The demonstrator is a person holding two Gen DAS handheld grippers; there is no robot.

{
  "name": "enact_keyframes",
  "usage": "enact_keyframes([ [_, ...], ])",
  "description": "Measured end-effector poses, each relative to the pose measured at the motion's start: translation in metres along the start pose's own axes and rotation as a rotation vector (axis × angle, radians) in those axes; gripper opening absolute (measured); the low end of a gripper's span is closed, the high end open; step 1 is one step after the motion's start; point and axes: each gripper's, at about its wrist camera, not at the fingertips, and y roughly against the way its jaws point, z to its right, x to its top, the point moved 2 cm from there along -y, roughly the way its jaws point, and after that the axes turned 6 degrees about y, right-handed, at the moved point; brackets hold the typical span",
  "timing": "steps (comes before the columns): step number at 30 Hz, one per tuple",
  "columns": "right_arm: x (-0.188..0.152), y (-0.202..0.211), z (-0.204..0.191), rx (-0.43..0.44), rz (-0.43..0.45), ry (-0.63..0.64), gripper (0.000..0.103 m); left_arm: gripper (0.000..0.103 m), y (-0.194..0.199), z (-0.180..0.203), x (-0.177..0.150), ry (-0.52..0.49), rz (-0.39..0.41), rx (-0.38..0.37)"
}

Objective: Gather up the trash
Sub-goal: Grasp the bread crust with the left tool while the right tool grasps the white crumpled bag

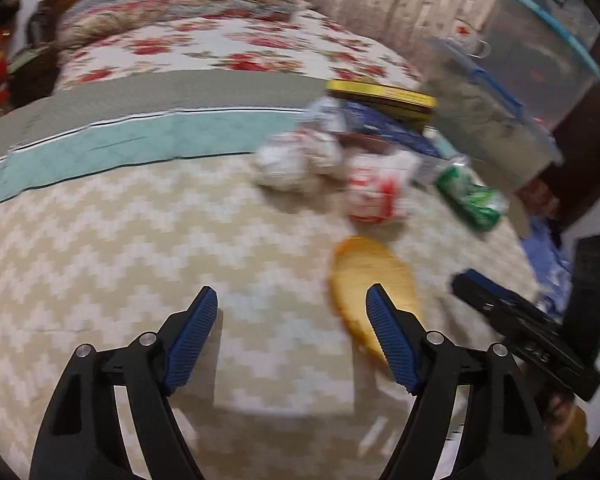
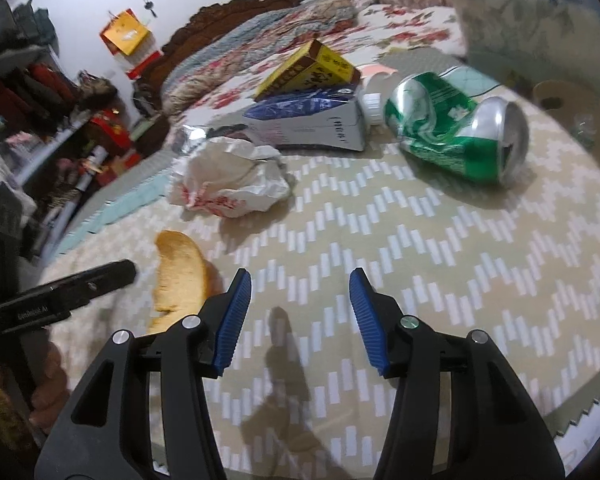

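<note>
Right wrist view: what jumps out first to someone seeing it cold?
The crushed green can lying on its side at the far right of the zigzag-patterned cloth draws the eye first. Left of it sit a blue-and-white carton with a yellow box leaning on top, and a crumpled white wrapper in front of them. Nearer, a piece of bread lies just left of the open, empty right gripper.
</note>
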Motion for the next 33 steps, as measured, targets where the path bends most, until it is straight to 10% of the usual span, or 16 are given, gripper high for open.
enact_keyframes([
  [11,0.075,-0.035,-0.027,0.150,-0.058,0.142,0.080,0.047,-0.029,0.029,0.001,-0.059,-0.076,-0.049],
  [14,0.083,-0.062,-0.029,0.141,-0.108,0.152,0.072,0.006,-0.035,0.036,0.000,-0.086,-0.077,-0.018],
  [21,0.062,-0.023,-0.014,0.238,-0.097,0.100,0.032,0.003,-0.019,0.047,0.001,-0.093,-0.054,-0.050],
  [33,0.021,0.102,0.081,0.220,0.219,-0.091,0.028,0.003,-0.019,0.148,0.030,-0.217,-0.050,-0.156],
])
